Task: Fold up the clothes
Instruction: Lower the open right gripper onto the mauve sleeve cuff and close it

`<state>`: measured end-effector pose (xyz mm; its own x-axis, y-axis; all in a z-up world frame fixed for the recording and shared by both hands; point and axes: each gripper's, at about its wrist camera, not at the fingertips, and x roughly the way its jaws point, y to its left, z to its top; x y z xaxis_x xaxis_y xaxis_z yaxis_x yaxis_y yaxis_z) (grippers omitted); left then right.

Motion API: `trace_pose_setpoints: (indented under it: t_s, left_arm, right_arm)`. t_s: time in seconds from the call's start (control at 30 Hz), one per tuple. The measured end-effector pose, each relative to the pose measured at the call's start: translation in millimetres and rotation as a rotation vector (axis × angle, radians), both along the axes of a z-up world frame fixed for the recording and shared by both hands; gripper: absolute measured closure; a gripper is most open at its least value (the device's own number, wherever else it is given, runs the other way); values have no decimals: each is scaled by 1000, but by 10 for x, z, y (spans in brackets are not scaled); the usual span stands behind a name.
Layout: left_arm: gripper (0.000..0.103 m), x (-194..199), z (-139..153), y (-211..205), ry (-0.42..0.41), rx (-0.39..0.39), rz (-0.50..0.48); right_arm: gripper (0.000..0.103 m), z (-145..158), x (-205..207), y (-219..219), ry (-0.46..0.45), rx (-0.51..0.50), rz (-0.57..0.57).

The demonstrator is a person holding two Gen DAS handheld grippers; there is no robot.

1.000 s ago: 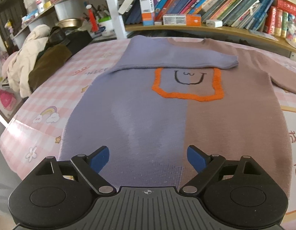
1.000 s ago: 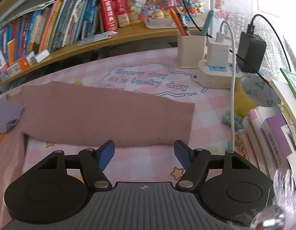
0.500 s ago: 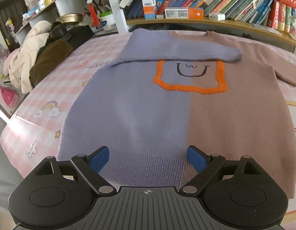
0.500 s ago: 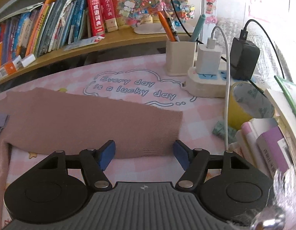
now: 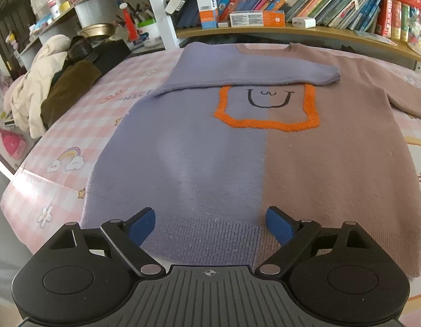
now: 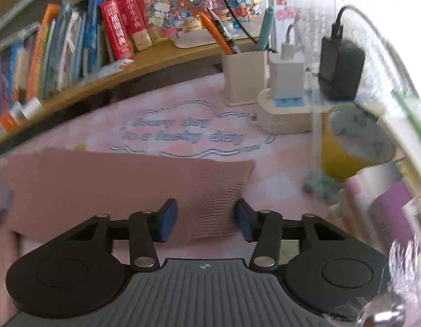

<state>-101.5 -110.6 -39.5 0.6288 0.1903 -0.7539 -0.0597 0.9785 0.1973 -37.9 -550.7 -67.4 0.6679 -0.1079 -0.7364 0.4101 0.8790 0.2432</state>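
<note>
Spread flat on a desk (image 5: 82, 125) covered in a pink checked cloth, a knitted sweater (image 5: 237, 147), half lavender and half dusty pink with an orange-outlined square and a smiling face on the chest, lies front up with its hem toward the person working. Its lavender sleeve (image 5: 254, 75) is already folded across the chest just above the orange outline, the cuff resting on the pink half. The left claw (image 5: 210, 227) hangs over the ribbed hem, its blue-padded jaws spread wide and gripping nothing.

At the other side of the desk, the dusty-pink sleeve (image 6: 123, 182) stretches out straight over the cloth, below the printed words "Every day is a lucky day". The right claw (image 6: 206, 222) sits at the ribbed cuff (image 6: 218, 199), its jaws closing with the cuff between them; the picture is blurred, and the pads appear not yet to press the knit.

Beyond the cuff stand a beige pen holder (image 6: 244, 77), a white power strip with chargers (image 6: 286, 111) and a yellow mug (image 6: 346, 147). A wooden shelf of books (image 5: 305, 0) runs along the back of the desk.
</note>
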Motion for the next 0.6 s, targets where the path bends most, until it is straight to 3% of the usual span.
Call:
trace_pose_setpoints:
  t_s: [0.2, 0.43, 0.6]
  left_arm:
    - [12, 3, 10, 25, -6, -1, 2]
    - [12, -17, 51, 69, -22, -1, 6]
    - [12, -24, 83, 92, -38, -3, 10]
  right_arm:
    - [63, -3, 4, 66, -45, 166, 16]
    - [64, 23, 12, 39, -62, 208, -41]
    - [64, -20, -15, 78, -34, 313, -68]
